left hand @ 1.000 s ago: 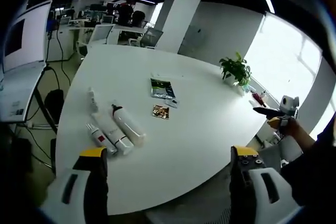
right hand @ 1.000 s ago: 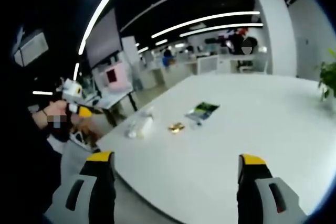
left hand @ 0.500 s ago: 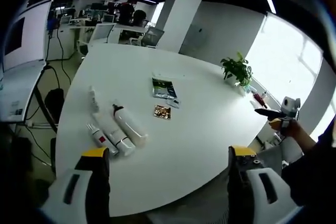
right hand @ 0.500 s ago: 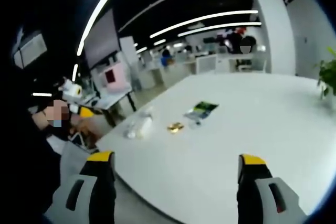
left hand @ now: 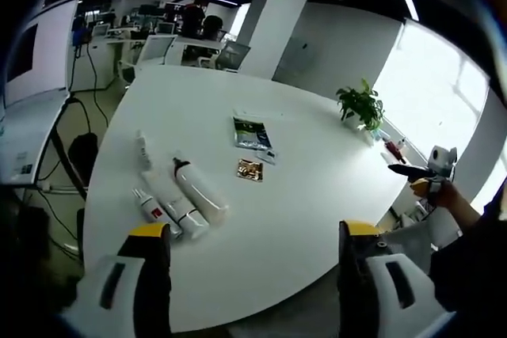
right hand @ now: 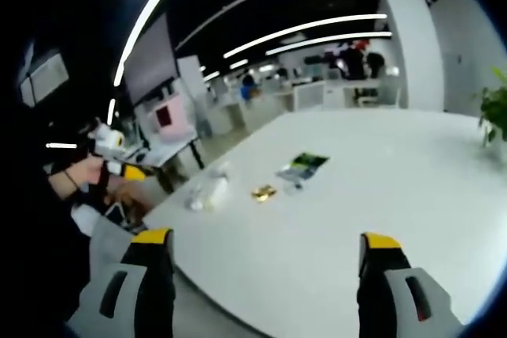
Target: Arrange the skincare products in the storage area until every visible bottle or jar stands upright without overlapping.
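so my left gripper [left hand: 247, 255] has only crept a bit nearer, jaws wide and empty, nothing's started, the bottles [left hand: 181, 195] lie flat touching near the tabletop's [left hand: 301, 195] left edge, labels unreadable, and my right gripper [right hand: 268, 263] hangs wide open and empty off the near edge

both views off table [left hand: 301, 219] edge, facing across; share table centre.
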